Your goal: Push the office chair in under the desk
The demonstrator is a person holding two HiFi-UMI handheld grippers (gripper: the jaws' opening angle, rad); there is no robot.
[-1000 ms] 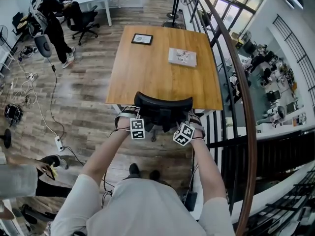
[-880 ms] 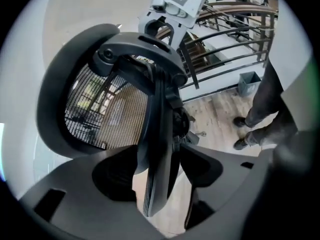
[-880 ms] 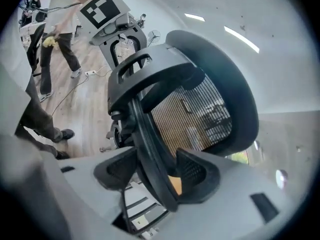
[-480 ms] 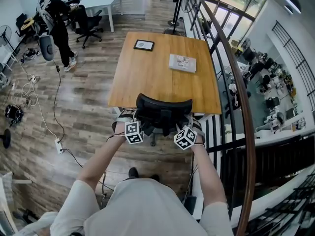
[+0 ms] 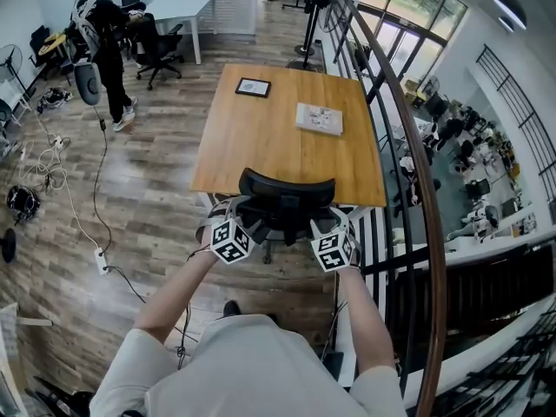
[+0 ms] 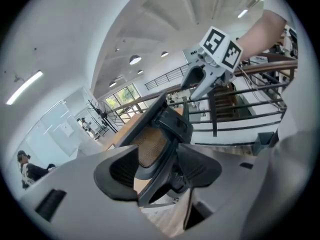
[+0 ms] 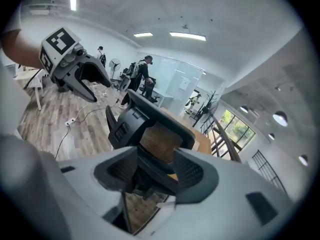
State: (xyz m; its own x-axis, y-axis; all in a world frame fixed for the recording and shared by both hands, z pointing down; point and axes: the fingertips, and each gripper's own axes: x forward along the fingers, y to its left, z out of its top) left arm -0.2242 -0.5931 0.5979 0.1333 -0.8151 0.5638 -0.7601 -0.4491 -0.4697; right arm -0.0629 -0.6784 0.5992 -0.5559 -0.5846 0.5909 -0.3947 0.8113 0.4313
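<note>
**Figure. Push stage, head view and both gripper views.** The office chair (image 5: 287,200) stood at the near edge of the desk (image 5: 287,142). The top of its backrest just overlapped the desk's near rim in the head view. The seat was hidden below, so how far it lay under the top could not be told. The left gripper (image 6: 156,174) and the right gripper (image 7: 152,170) held the backrest at its left and right sides. In each gripper view the two jaws were closed on the black backrest frame, which ran between the ribbed pads.

**Technique (judgement).** The chair appeared nearly home, and the step in hand was the final push. It would go best with equal pressure from both sides, aimed straight toward the far end of the desk, so that the chair rolls without swivelling. Bearing on the rigid frame rather than the mesh should keep the back from flexing. The railing (image 5: 408,172), close on the right, left little room for drift that way.

**Materials.**
- **Backrest:** a matt black plastic frame, curved along the top, around a woven mesh panel that showed tan and would probably yield if pressed.
- **Desk:** a smooth, rectangular, warm-toned wooden top, carrying a small dark frame (image 5: 253,87) and a flat booklet (image 5: 319,118) toward the far end.
- **Floor (image 5: 148,181):** hard grey-brown planks.
</note>
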